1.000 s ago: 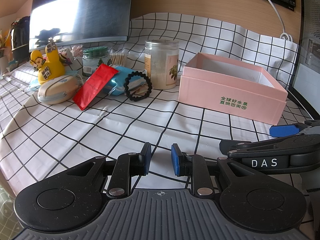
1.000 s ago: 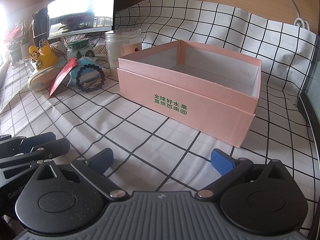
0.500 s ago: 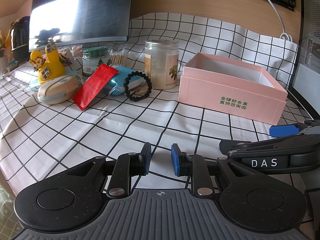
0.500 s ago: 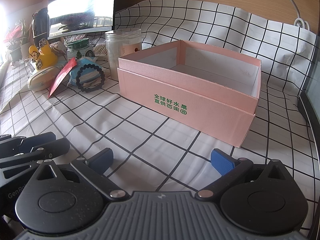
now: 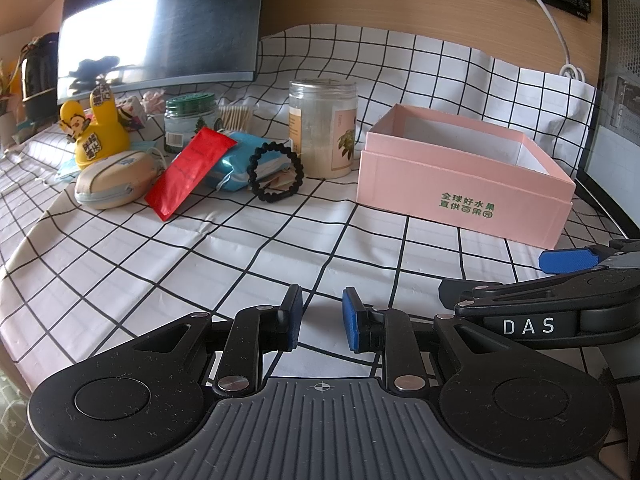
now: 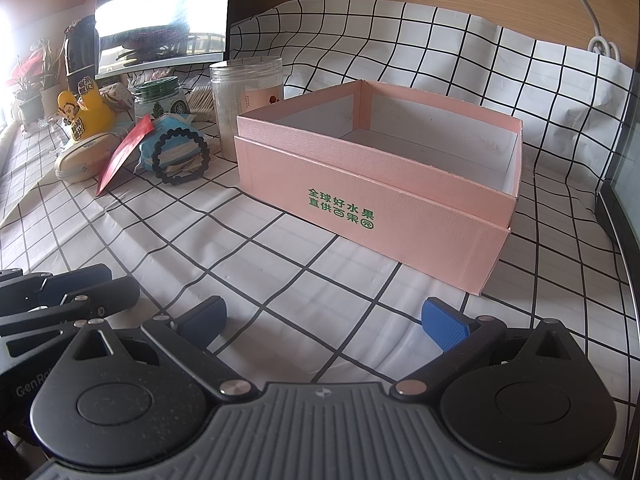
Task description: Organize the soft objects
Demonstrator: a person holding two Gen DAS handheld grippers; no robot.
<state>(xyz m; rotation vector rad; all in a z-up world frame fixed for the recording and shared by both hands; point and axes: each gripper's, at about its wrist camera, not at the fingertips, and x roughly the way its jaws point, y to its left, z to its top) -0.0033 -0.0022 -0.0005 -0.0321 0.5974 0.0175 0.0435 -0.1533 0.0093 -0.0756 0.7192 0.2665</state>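
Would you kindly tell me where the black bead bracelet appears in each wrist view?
Left wrist: black bead bracelet left of centre, leaning on the blue packet.
Right wrist: bracelet upper left, on the same packet.
Shared landmark: the pink box, to its right in both.

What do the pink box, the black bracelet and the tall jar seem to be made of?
Box: probably matte paperboard, with thin folded walls, a white inside and printed green characters. Bracelet: round black beads, slightly glossy; stone, glass or plastic cannot be told apart. Jar: clear plastic or glass, see-through with pale powder inside and a paper label.
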